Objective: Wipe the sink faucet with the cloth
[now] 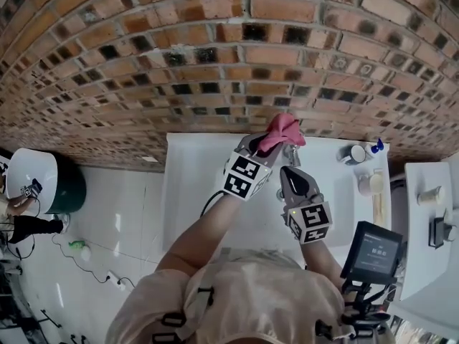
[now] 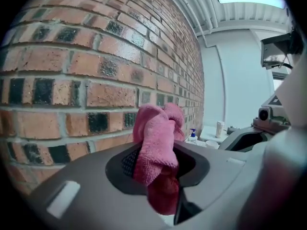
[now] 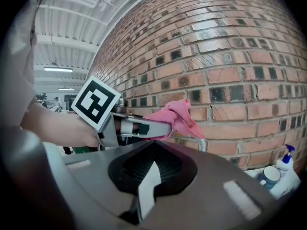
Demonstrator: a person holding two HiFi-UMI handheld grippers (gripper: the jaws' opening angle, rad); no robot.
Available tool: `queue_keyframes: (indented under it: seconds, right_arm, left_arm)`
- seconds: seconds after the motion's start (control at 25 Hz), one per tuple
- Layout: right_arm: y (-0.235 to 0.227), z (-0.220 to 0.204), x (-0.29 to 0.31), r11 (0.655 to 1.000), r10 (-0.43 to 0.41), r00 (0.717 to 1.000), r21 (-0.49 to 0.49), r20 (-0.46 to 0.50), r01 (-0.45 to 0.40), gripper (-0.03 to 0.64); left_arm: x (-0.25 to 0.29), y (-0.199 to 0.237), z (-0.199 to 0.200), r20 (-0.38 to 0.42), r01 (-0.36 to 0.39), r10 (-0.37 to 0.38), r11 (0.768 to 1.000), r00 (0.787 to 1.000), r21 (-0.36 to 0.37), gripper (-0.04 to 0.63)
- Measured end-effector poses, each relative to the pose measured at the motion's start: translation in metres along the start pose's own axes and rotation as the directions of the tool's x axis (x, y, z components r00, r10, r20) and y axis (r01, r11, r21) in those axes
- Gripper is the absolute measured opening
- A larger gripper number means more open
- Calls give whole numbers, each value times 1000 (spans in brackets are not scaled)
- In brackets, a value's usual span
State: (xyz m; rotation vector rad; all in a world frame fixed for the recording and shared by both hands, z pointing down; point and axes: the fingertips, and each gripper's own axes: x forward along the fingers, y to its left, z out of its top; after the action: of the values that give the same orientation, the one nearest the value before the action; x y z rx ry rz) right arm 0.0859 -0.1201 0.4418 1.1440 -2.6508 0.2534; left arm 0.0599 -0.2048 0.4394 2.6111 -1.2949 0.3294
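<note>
Pink cloth [image 1: 281, 131] is bunched and pinched firmly in the jaws of the left gripper [image 1: 264, 145], with loose folds spilling out past the tips and a tail hanging below them. It is held up close to the red brick wall [image 1: 215, 49], at the top of the chrome faucet [image 1: 292, 154]. From the right gripper view the cloth seems to rest on the faucet's curved neck, whose pipe drops down just right of it. The right gripper [image 1: 288, 174] hovers just near and right of the left one, pointing at the faucet, with its jaws drawn together at the tips and nothing between them. Both are above the white sink [image 1: 190, 192]. Far right, by the wall, stand a cup [image 1: 355, 153] and a blue-topped pump bottle [image 1: 374, 147].
</note>
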Motion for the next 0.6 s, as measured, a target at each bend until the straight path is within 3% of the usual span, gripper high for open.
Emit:
queue_keyframes:
  seconds: [0.16, 0.44, 0.6]
  right_arm:
    - [2, -3, -2, 1000, 12, 1000, -28, 12, -12, -11]
    - [9, -10, 0, 1000, 27, 1000, -14, 14, -27, -11]
    - [12, -12, -1, 999, 28, 1000, -25, -5, -29, -11]
  left_arm:
    - [-1, 7, -7, -13, -36, 36, 999, 999, -3, 115]
    - [-18, 43, -43, -70, -129, 119, 978, 990, -164, 117]
    - [-16, 50, -68, -110, -154, 134, 970, 985, -190, 117]
